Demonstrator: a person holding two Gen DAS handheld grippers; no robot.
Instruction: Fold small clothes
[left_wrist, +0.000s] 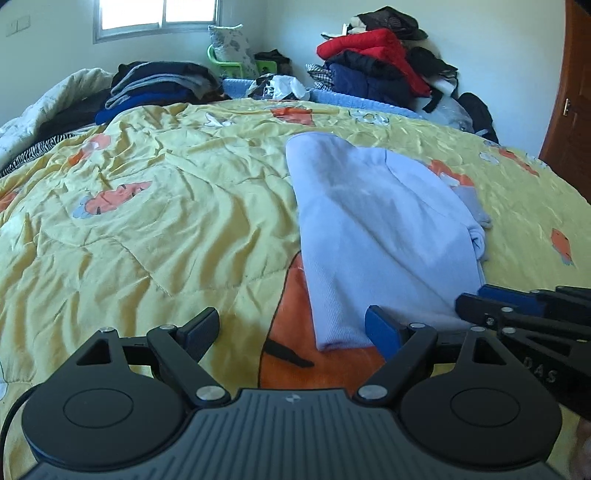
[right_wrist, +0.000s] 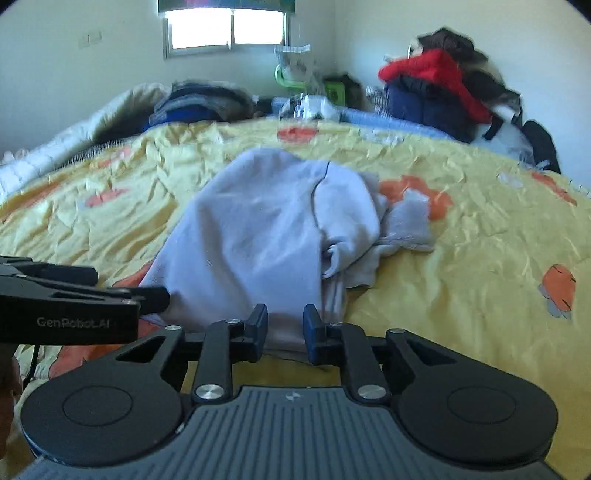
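A pale lilac garment (left_wrist: 373, 236) lies partly folded on the yellow quilt (left_wrist: 155, 206), its sleeve bunched at its right side (right_wrist: 402, 221). My left gripper (left_wrist: 291, 328) is open, low over the quilt at the garment's near left corner, its right finger touching the hem. My right gripper (right_wrist: 285, 328) has its jaws narrowly apart around the garment's near edge (right_wrist: 284, 332); the cloth sits between the pads. The right gripper also shows at the right edge of the left wrist view (left_wrist: 517, 310). The left gripper shows at the left of the right wrist view (right_wrist: 74, 295).
Stacks of folded dark clothes (left_wrist: 159, 86) lie at the far left of the bed. A heap of red and navy jackets (left_wrist: 376, 62) stands at the far right. A green basket (left_wrist: 240, 64) and a window are behind. A wooden door (left_wrist: 570, 110) is at right.
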